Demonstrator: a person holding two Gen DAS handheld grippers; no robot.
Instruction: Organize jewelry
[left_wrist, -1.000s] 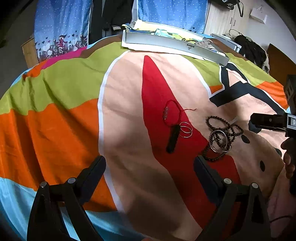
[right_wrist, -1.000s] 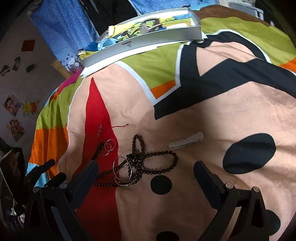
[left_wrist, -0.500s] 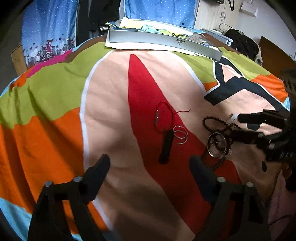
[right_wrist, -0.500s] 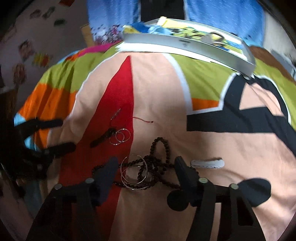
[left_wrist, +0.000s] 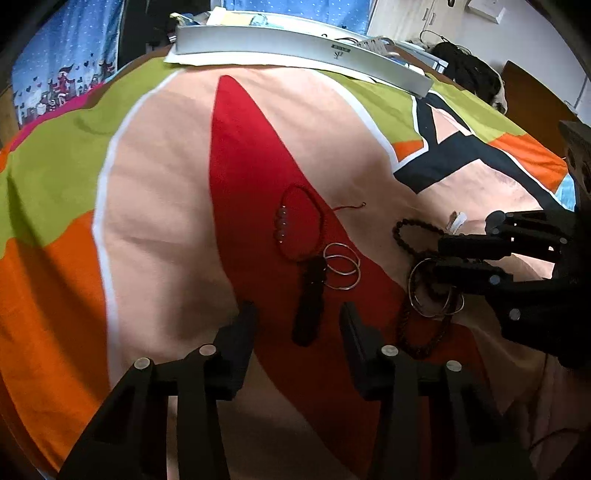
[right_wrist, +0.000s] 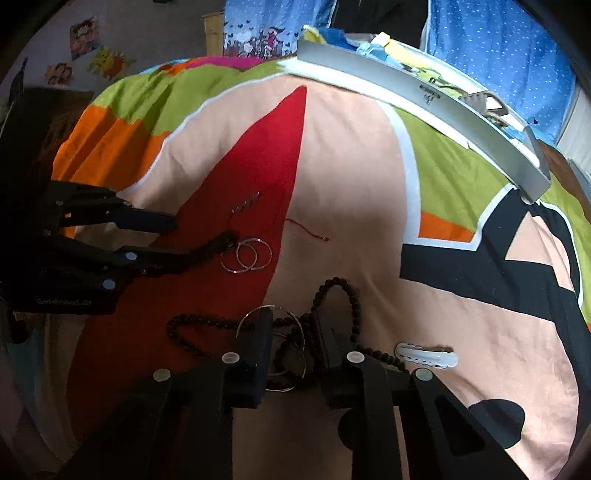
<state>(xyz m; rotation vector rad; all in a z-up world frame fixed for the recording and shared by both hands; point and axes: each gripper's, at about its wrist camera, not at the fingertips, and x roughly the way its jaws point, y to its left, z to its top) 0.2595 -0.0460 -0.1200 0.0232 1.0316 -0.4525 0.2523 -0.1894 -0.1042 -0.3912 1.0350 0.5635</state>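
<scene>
Now both tools, the left tool (left_wrist: 297, 317) and the right tool (right_wrist: 291, 328), hover open over bracelets (right_wrist: 288, 343).

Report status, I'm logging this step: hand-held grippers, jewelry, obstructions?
Left hand-held gripper open over black bracelet. Right hand-held gripper open around bangles and bead necklace. Pieces tangled.

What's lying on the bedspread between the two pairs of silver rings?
Only bare red cloth lies between the small silver rings and the large silver rings tangled with the dark beads, as the left wrist view shows.
</scene>
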